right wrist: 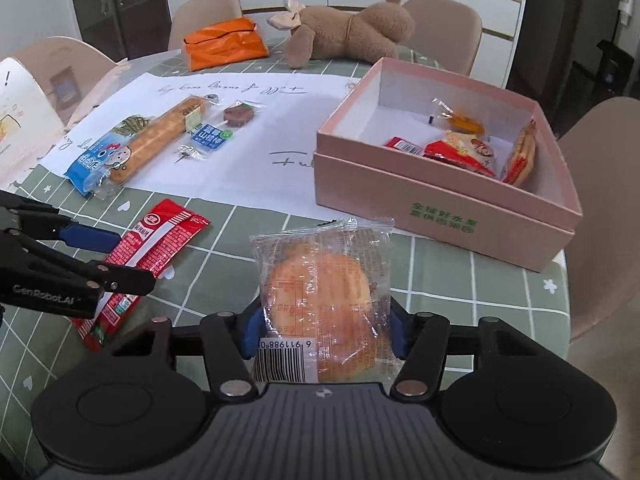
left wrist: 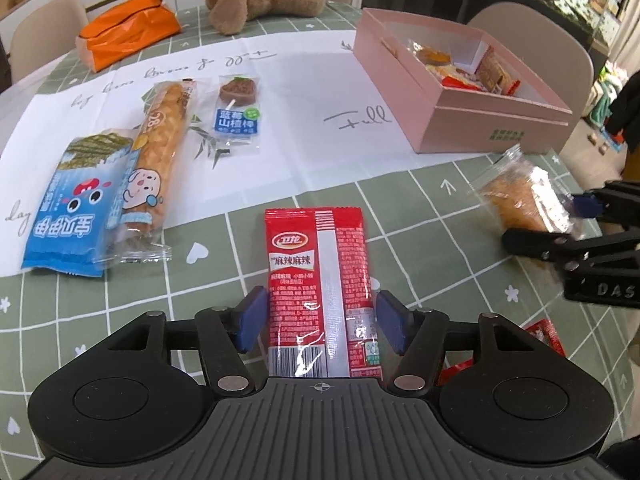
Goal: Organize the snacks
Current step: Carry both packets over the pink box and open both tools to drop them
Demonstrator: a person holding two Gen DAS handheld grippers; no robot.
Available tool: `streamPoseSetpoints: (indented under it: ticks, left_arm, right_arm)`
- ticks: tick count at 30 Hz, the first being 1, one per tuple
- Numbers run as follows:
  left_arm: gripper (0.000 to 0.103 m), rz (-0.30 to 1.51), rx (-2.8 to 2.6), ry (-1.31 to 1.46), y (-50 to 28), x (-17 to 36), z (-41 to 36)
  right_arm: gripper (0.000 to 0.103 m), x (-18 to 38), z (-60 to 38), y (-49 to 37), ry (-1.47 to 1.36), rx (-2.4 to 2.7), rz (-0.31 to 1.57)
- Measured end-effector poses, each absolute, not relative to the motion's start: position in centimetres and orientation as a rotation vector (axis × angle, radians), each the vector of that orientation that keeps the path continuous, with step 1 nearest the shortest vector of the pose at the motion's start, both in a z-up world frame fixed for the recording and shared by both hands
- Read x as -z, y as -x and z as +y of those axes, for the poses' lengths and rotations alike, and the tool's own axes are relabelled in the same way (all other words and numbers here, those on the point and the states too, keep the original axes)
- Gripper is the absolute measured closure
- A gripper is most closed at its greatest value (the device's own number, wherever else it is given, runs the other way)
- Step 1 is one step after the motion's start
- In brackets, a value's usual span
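The left wrist view shows the left gripper (left wrist: 320,322) with its blue pads on either side of a red spicy-snack packet (left wrist: 320,292); the pads sit at the packet's edges, but whether they press it or only flank it cannot be told. More red wrappers (left wrist: 546,338) peek out behind the right-hand linkage, mostly hidden, and only this view shows them. The right wrist view gives the side angle: the left gripper (right wrist: 116,258) lies low over the same red packet (right wrist: 148,256), which rests on the green checked tablecloth (right wrist: 460,272).

In the right wrist view the right gripper (right wrist: 322,330) pinches a clear-wrapped bun (right wrist: 322,300) between its pads, the jaws held apart only by the pack. The left wrist view shows that bun (left wrist: 520,200) raised above the cloth, blurred, with the right gripper (left wrist: 576,220) cut off at the frame edge.

The pink box (right wrist: 448,208) stands open near the bun, and the right wrist view looks deeper into it, at several wrapped snacks (right wrist: 460,150). On the white paper sheet (left wrist: 304,132) lie a blue seaweed pack (left wrist: 76,216), a long bread stick (left wrist: 160,152) and a hawthorn lollipop (left wrist: 236,116). A plush toy (right wrist: 352,32) and an orange bag (right wrist: 224,42) sit at the far side.
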State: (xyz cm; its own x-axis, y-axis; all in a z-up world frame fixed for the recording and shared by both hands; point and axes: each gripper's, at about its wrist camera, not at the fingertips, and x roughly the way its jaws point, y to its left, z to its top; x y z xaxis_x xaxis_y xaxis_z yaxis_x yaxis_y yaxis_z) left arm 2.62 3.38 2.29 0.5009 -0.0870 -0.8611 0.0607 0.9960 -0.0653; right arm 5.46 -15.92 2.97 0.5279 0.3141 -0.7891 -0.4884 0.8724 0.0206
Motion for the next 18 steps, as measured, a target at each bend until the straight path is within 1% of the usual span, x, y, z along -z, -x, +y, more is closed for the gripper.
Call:
streamPoseSetpoints:
  ticks: [5,6,12,15,18]
  left_arm:
    - [0.037,1.04,0.098,-0.056,-2.4,-2.1,2.4]
    - [0.04,1.035,0.099,-0.063,-2.2,-2.2,2.3]
    - [0.051,0.971,0.126,-0.042,-0.2,-2.4,2.5]
    - [0.052,0.906,0.152,0.006,0.3,-4.1,2.7]
    - [0.052,0.786,0.218,0.103,-0.4,-8.6,3.1]
  right_arm:
    - [0.045,-3.2,-17.0,-5.0,0.213,-0.435,0.879]
    - [0.045,-3.2,-17.3,-4.8,0.21,-0.429,0.877]
    - [0.045,-3.5,-19.2,-4.2,0.174,-0.386,0.875]
    - [0.045,-4.2,-20.3,-4.1,0.154,-0.366,0.858]
    - [0.046,-7.0,-21.8,-4.1,0.101,-0.37,0.779]
